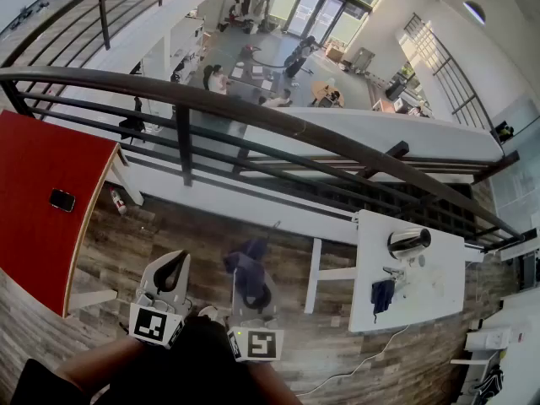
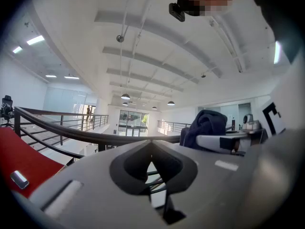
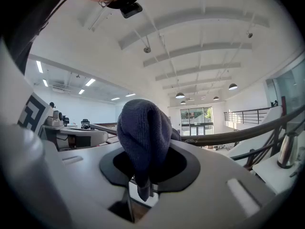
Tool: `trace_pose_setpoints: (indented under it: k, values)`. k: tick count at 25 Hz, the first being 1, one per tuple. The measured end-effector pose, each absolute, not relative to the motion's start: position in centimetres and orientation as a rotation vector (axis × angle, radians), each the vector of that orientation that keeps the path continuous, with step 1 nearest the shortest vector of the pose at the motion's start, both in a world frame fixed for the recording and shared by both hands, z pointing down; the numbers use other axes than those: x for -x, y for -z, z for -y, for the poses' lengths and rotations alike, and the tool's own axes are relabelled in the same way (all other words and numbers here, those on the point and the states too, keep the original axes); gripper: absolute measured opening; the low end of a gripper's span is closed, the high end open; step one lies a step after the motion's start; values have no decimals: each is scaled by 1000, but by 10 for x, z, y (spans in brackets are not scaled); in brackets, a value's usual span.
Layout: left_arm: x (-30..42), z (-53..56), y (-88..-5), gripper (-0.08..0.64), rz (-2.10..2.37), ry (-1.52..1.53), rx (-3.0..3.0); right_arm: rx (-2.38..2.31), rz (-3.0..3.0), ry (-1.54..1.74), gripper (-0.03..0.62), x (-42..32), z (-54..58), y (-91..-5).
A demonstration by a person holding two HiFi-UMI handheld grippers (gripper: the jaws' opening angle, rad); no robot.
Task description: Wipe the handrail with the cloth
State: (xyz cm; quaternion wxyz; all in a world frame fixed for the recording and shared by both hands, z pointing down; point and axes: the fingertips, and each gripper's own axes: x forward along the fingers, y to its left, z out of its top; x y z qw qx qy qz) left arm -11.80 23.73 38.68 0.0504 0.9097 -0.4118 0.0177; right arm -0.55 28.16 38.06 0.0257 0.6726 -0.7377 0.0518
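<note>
The dark curved handrail point(image 1: 253, 108) crosses the head view from upper left to lower right, well ahead of both grippers. A dark blue cloth point(image 1: 245, 267) bunches upward out of my right gripper point(image 1: 251, 283), which is shut on it. The right gripper view shows the cloth point(image 3: 143, 137) pinched between the jaws point(image 3: 145, 185), with the handrail point(image 3: 238, 135) beyond at right. My left gripper point(image 1: 175, 266) is beside it at left, shut and holding nothing. In the left gripper view point(image 2: 151, 149) the handrail point(image 2: 71, 132) runs past the jaws and the cloth point(image 2: 205, 125) is at right.
A white table point(image 1: 439, 310) at right carries a metal kettle point(image 1: 409, 243) and another dark blue cloth point(image 1: 381, 294). A red table point(image 1: 34, 226) with a phone point(image 1: 62, 199) stands at left. Beyond the railing is a drop to a lower floor with people.
</note>
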Motion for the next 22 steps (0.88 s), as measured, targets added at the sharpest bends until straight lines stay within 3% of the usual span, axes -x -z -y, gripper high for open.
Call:
trace_pose_setpoints:
  k: [22]
  values:
    - [108, -266, -398, 0, 1312, -77, -2726, -2103, 2326, -291, 101, -24, -312, -400]
